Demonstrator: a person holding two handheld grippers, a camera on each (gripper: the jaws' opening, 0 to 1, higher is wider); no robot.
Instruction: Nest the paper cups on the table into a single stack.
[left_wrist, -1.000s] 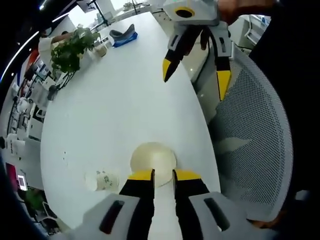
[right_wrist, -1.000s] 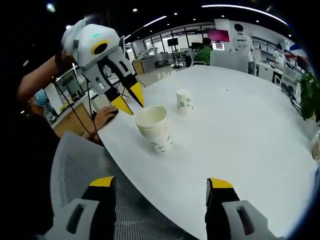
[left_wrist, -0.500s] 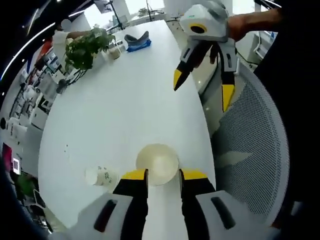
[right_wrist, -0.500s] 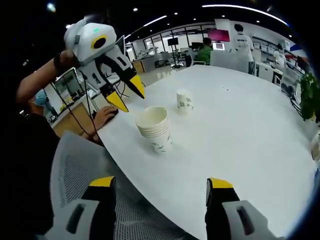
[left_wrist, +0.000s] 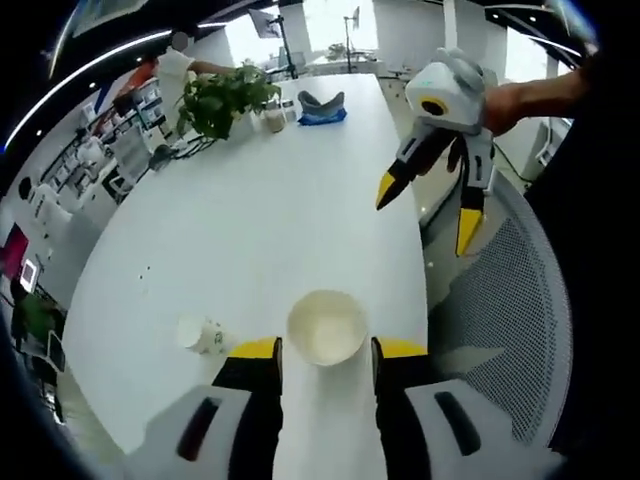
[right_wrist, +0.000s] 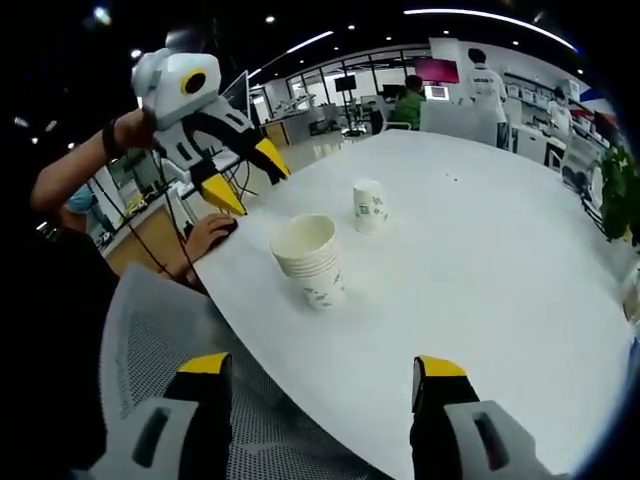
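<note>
Right gripper view: a white oval table (right_wrist: 500, 260) stands in an open office with ceiling lights. Near the table's edge stands a stack of nested paper cups (right_wrist: 311, 259), white with green print. A single cup (right_wrist: 369, 205) stands beyond the stack. Left gripper (right_wrist: 243, 172) and right gripper (right_wrist: 320, 385) are both released, jaws spread, holding nothing.

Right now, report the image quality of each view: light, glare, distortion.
Left gripper view: windows at the top blow out, the white table is evenly lit, and fisheye bends its edges. Right gripper view: sharp on the cup stack, soft shadow beside it, ceiling lights flare, room behind is dim.
</note>
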